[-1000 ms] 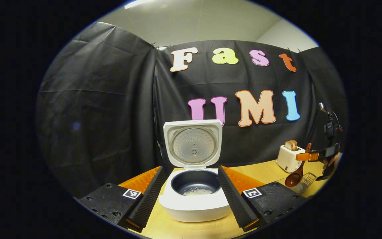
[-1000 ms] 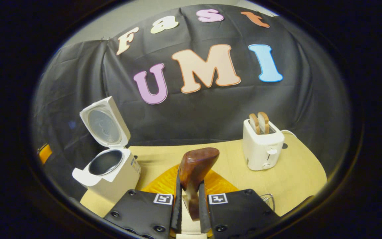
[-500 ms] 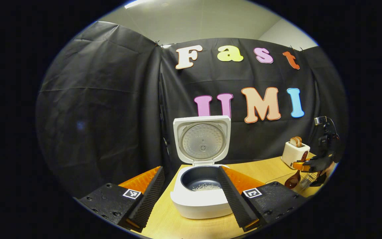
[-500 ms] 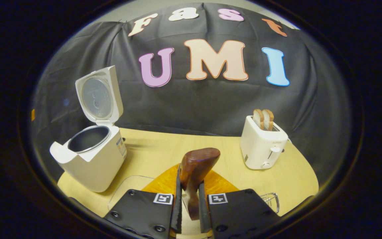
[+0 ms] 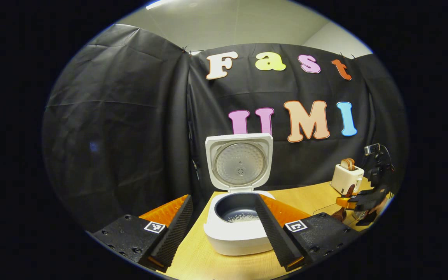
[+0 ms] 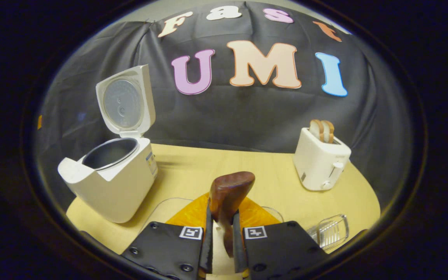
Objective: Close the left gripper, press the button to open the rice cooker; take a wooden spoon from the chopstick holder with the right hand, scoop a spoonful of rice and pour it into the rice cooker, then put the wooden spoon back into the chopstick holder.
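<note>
no readable text, rice cooker (image 6: 111,182) label illegible

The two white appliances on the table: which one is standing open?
The rice cooker, on the left: its lid is flipped up. The toaster holds bread slices.

One rice cooker (image 6: 109,177) at left, lid up. One wooden spoon (image 6: 228,198) at bottom centre. One toaster (image 6: 321,163) at right holding two bread slices (image 6: 322,130). One wire chopstick holder (image 6: 331,230) at lower right. One table (image 6: 193,171).
</note>
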